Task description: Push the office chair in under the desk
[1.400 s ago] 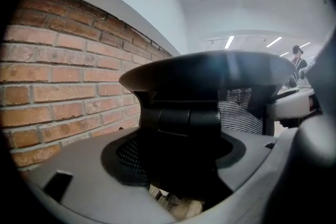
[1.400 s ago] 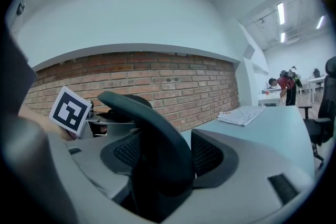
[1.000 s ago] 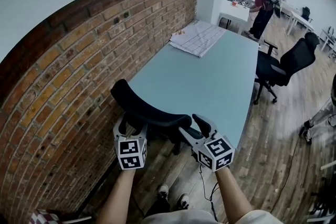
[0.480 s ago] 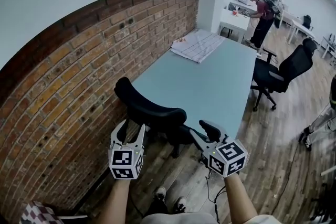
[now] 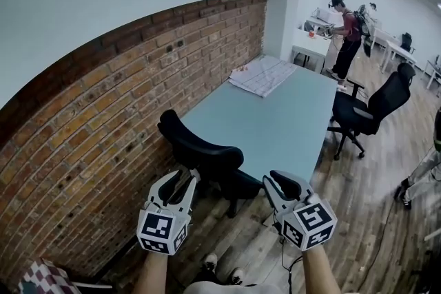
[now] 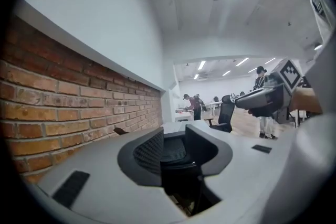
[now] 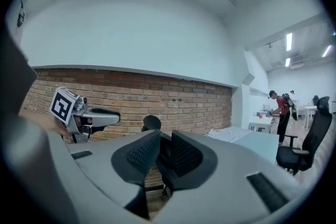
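A black office chair [image 5: 200, 148] stands at the near end of the light grey-blue desk [image 5: 275, 117], its back towards me and its seat at the desk's edge. My left gripper [image 5: 180, 180] hangs just short of the chair back, apart from it. My right gripper [image 5: 281, 182] floats to the right of the chair, also touching nothing. Both pairs of jaws are closing, with a gap left and nothing between them. The left gripper view shows the left gripper [image 6: 176, 147] with bare pads. Past the right gripper [image 7: 164, 152], the top of the chair back [image 7: 152, 122] shows.
A brick wall [image 5: 103, 107] runs along the desk's left side. A checked cloth [image 5: 262, 74] lies at the desk's far end. A second black chair [image 5: 375, 103] stands to the right on the wooden floor. A person [image 5: 348, 38] stands at far desks. A cable [image 5: 286, 251] lies near my feet.
Both grippers have come off the top of the chair back and drawn back towards me. Their jaws have narrowed. The chair stands a little farther from me.
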